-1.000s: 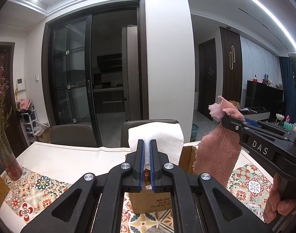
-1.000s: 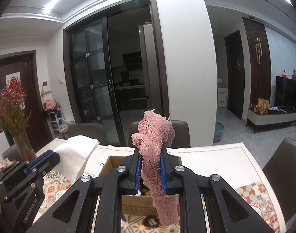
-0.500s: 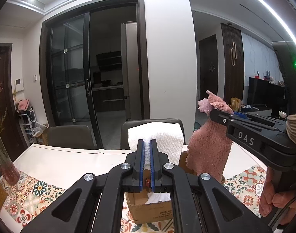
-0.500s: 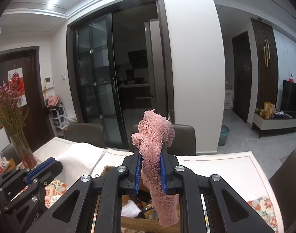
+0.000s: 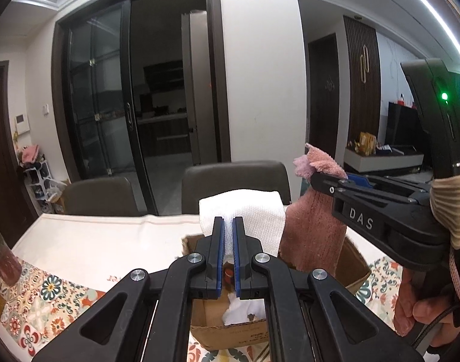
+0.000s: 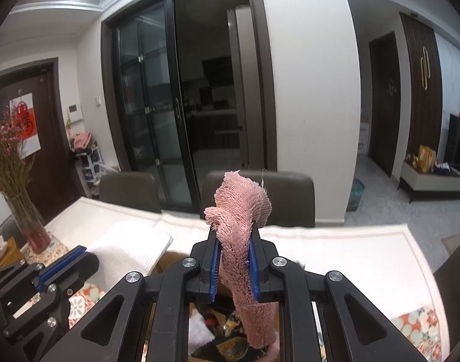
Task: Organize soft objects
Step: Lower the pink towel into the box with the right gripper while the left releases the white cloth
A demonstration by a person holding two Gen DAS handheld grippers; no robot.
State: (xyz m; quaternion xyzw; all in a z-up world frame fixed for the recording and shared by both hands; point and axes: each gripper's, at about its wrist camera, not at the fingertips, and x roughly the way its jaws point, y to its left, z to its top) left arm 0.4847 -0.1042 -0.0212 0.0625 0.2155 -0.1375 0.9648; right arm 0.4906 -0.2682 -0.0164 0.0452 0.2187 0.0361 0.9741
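My left gripper (image 5: 227, 235) is shut on a white towel (image 5: 245, 214) and holds it over an open cardboard box (image 5: 355, 267) on the patterned tablecloth. My right gripper (image 6: 233, 252) is shut on a pink cloth (image 6: 245, 211), which hangs down into the box. In the left wrist view the right gripper (image 5: 317, 178) holds the pink cloth (image 5: 311, 235) just right of the white towel. In the right wrist view the white towel (image 6: 130, 249) and the left gripper (image 6: 70, 261) show at lower left. White and dark soft items (image 5: 242, 310) lie inside the box.
A glass vase with dried pink flowers (image 6: 16, 187) stands at the table's left. Two dark chairs (image 5: 236, 184) stand at the far edge. A white runner (image 5: 103, 238) covers the far part of the table.
Both grippers have moved forward and over the box with their cloths. The pink cloth's lower end now hangs inside the box, close beside the white towel.
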